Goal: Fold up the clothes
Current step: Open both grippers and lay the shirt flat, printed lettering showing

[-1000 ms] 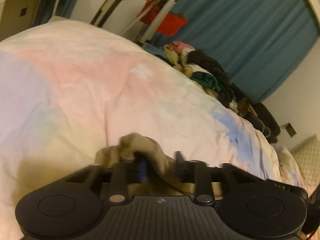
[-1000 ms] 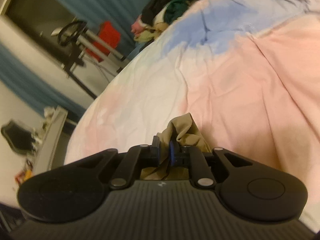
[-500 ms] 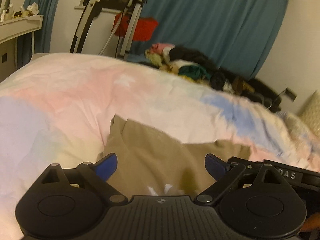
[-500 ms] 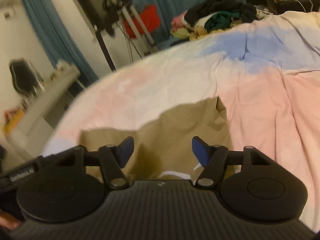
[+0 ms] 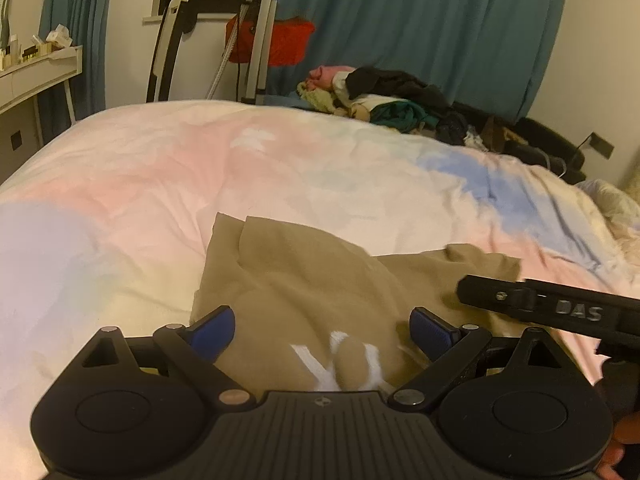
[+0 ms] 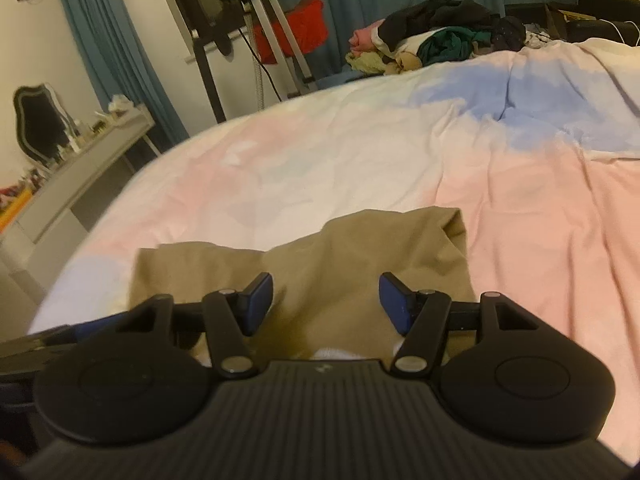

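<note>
A khaki garment (image 5: 304,280) with a white print (image 5: 340,364) lies folded on the pastel duvet (image 5: 200,160). My left gripper (image 5: 322,324) hangs open just above its near part, blue pads wide apart and touching nothing. In the right wrist view the same garment (image 6: 360,248) lies under my right gripper (image 6: 326,298). Its jaws are closing a little, but the pads stand well apart and press on no cloth. The right gripper's black body (image 5: 552,308) juts in from the right of the left wrist view, close beside the left one.
A heap of unfolded clothes (image 5: 392,100) sits at the bed's far edge, before a teal curtain (image 5: 440,20). A metal frame (image 5: 256,20) with a red bag (image 5: 276,40) stands behind the bed. At the left is a white shelf (image 5: 36,72).
Both grippers let go of the bunched khaki cloth and opened wide. Each wrist rolled back level. The garment now lies flat and folded on the duvet.
</note>
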